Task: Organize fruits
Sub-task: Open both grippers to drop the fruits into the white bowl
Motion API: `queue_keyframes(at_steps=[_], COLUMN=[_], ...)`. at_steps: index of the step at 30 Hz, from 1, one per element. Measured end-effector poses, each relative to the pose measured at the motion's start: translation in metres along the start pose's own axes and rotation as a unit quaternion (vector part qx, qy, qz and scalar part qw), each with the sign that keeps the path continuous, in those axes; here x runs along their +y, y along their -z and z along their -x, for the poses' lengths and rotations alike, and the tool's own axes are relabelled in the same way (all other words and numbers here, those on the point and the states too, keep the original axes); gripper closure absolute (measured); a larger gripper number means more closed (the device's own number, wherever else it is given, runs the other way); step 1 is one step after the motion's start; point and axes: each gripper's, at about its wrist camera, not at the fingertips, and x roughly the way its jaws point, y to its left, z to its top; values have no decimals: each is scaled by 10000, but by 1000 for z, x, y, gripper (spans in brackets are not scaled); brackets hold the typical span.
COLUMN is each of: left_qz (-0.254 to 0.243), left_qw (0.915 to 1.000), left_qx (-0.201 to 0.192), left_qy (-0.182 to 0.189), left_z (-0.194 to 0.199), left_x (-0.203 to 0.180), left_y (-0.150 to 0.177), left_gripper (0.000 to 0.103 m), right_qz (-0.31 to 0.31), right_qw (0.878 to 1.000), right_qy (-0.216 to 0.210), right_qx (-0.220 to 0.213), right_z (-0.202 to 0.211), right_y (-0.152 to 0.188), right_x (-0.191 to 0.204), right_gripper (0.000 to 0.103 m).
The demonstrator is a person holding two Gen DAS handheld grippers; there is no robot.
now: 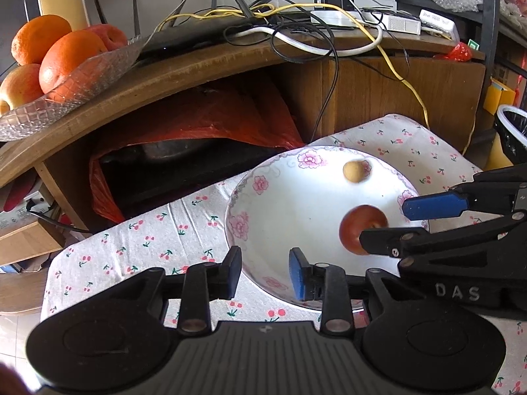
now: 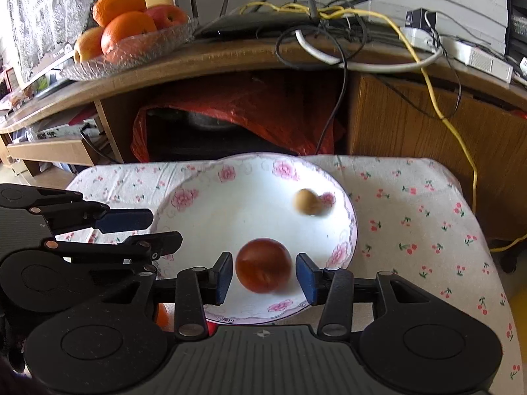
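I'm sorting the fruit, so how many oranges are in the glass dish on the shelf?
2: one orange at the back of the glass dish, another orange in front of it. More may be hidden behind.

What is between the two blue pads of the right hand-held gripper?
A round red fruit sits between the right hand-held gripper pads, not touching them, in the right wrist view.

A floral plate (image 2: 230, 210) is sitting on the cloth-covered table (image 2: 411, 197). Two fruits are lying in it: a plum (image 2: 263, 270) at the near side and a smaller round fruit (image 2: 306, 201) farther back to the right. Behind the table a wooden shelf (image 2: 230, 59) is standing, with a glass dish (image 2: 131, 56) of oranges and apples resting on its left end and cables (image 2: 329, 33) sprawling to the right. A bag-wrapped pot (image 2: 210, 121) is sitting underneath.
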Motion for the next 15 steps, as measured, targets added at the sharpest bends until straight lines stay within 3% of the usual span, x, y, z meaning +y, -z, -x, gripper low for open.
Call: queue_keyframes(at_steps=[15], left_qz=[46], left_qw=[9999], left_qx=[-93], left_qy=[90], left_z=[36], left_x=[10], left_y=[15], left_gripper=[58], right_qz=[-19], right_qw=[10000], right_qy=[-54], right_qx=[-80], right_z=[30], right_y=[10], right_x=[7], right_gripper=[60])
